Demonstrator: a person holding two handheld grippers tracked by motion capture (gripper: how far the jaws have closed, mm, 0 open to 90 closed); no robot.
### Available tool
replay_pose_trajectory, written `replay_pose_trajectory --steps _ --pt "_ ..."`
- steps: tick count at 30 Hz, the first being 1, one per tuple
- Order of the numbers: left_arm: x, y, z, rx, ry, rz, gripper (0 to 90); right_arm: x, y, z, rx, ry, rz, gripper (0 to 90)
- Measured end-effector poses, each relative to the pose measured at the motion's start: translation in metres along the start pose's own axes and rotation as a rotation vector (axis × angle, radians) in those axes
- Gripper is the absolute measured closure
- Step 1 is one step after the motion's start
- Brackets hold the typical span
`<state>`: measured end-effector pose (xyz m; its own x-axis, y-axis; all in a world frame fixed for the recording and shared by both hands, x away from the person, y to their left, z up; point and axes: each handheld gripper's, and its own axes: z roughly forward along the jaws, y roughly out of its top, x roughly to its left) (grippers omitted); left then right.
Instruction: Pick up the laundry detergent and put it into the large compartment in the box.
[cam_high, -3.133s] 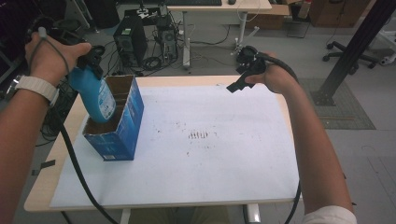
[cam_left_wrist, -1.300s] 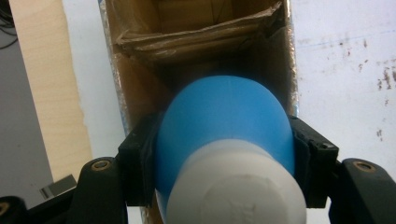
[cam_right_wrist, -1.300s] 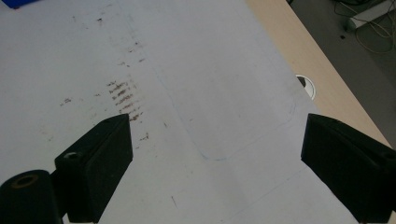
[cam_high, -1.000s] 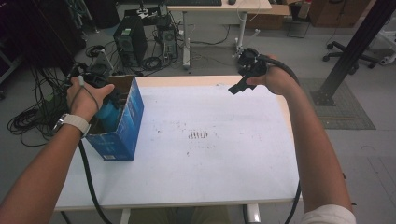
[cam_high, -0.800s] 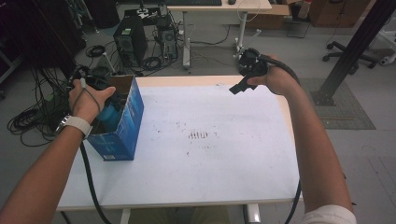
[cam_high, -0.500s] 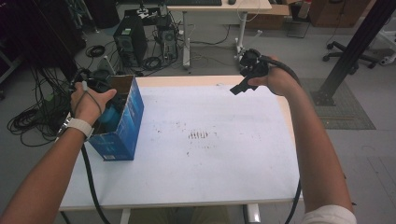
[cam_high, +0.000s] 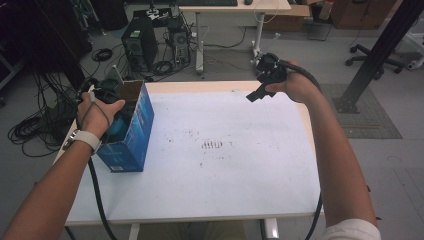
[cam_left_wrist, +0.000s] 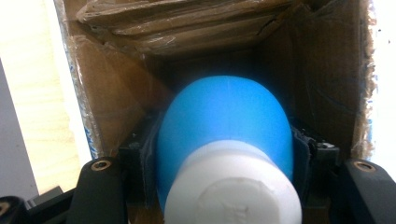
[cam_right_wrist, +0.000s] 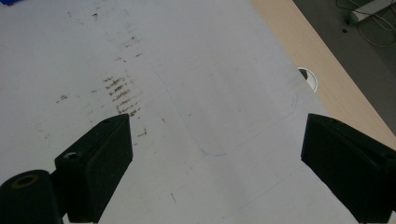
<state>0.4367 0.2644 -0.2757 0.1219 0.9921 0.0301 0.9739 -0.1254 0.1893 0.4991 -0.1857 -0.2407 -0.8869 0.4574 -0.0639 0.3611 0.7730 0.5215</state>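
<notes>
Inside the cardboard box (cam_left_wrist: 322, 60), blue bottle (cam_left_wrist: 224, 121) clenched between left tongs (cam_left_wrist: 224, 158); right tongs (cam_right_wrist: 215, 163) spread, empty.

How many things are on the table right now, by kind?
Blue cardboard box with open top: 1
Blue plastic bottle with white cap, inside that box, clamped in the left gripper: 1
Total: 2

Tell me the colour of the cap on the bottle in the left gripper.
White cap, on a blue bottle; clearest in the left gripper view.
</notes>
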Motion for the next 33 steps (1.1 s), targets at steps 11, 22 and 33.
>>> replay_pose_trajectory --steps 11,22,33 --pt "0.0022 0.0017 0.0027 -0.007 -0.012 0.001 37.0 0.0009 0.0007 0.0016 0.002 0.002 -0.001 9.0" --pt "0.0050 0.0044 0.0080 0.004 -0.019 0.009 34.7 0.0006 -0.0005 0.0041 0.013 0.007 0.003 9.0" --pt "0.0084 0.0048 0.0088 0.004 -0.032 0.005 32.6 0.0000 -0.0021 0.0062 0.022 0.009 0.008 9.0"
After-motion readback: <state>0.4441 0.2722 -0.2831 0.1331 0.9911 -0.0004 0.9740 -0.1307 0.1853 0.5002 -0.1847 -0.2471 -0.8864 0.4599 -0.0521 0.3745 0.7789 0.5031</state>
